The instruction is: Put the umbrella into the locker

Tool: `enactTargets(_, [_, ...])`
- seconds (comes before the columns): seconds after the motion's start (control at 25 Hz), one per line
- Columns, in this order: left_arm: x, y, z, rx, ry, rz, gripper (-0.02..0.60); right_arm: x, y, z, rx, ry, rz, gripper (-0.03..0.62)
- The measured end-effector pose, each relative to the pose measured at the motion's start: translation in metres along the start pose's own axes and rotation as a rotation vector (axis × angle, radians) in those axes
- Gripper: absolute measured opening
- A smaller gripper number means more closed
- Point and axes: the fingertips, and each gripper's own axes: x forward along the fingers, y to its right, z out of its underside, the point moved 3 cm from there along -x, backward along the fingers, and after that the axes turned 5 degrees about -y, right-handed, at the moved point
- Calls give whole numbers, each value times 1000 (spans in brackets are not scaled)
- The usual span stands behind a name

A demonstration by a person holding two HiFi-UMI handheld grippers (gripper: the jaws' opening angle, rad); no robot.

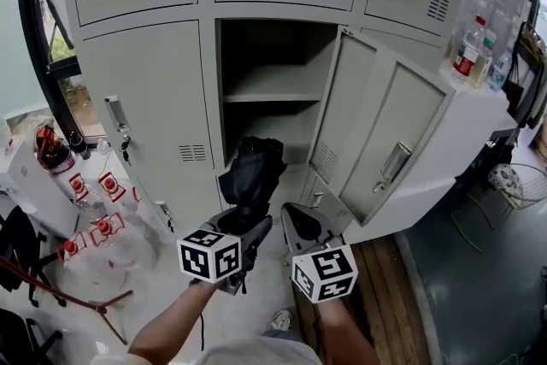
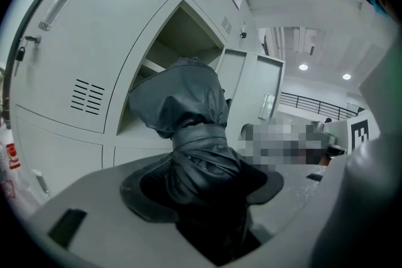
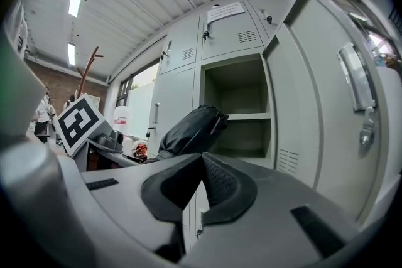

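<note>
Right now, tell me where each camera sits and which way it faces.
Head view: on the person's head, looking steeply down at the open locker; shows both forearms, the left hand-held gripper holding the umbrella, the right hand-held gripper.
Left gripper view: on the left hand-held gripper, facing the locker along jaws shut on the umbrella.
Right gripper view: on the right hand-held gripper, facing the locker past shut, empty jaws; left marker cube visible.
All three share the umbrella and open locker.
</note>
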Motion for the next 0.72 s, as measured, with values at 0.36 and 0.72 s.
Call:
enactTargets(0.36, [44,-17,-14,5,-37,-57,267,33,37,-4,25,20,-57,3])
enactTargets(0.72, [87,-22,-25,0,-58,-105,267,54,78,-2,20,23,-95,3])
